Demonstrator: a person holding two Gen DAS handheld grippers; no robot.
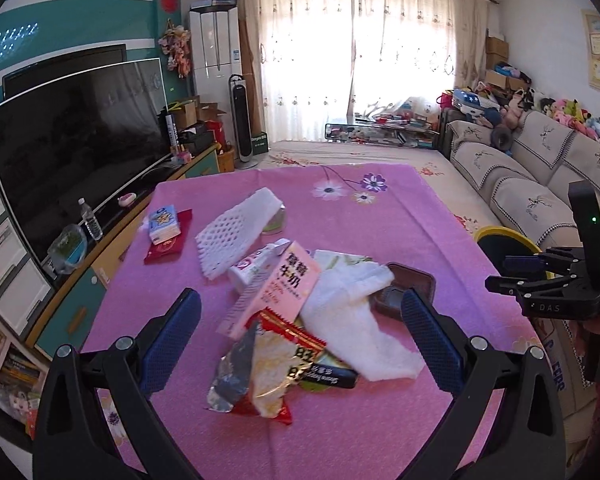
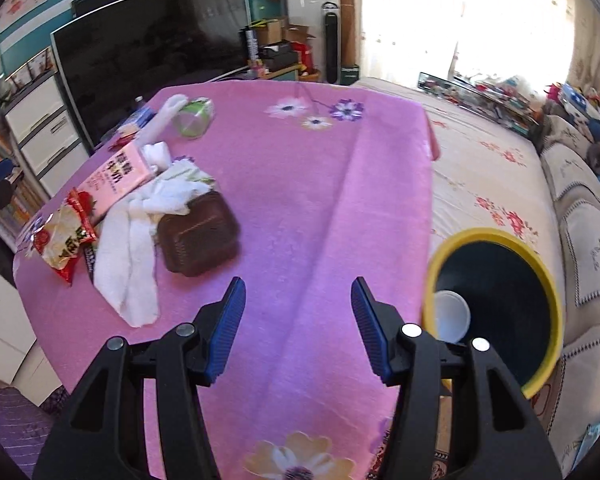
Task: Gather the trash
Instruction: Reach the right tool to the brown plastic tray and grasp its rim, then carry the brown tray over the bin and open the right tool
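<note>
- The left tongs point(image 1: 300, 332) are standing released, spread wide with nothing between the blue pads; they are hanging over the heap of trash on the pink tabletop point(image 1: 380, 216), and that wide spread looks meant to take in something bulky.
- Directly between the pads, the red-and-gold snack wrapper point(image 1: 268, 364) is lying crumpled nearest the camera; the pink milk carton point(image 1: 276, 288) is resting partly on it, and the white tissue point(image 1: 352, 312) is draping beside it; judged from this, the wrapper or the carton is the likeliest next pick.
- The brown plastic tray point(image 2: 198, 236) is sitting just beside the tissue, touching its edge; the white foam net point(image 1: 236, 228) and a small blue carton point(image 1: 164, 224) are lying farther back, apart from the heap.
- The right tongs point(image 2: 298, 328) are also released, at about half spread and holding nothing; they are hovering over bare cloth near the tabletop's edge.
- The yellow-rimmed bin point(image 2: 496, 240) is standing just off that edge, beside the sofa point(image 2: 588, 184), placed for short drops; a white cup point(image 2: 452, 316) is already lying inside, so collecting is under way with most pieces still waiting.
</note>
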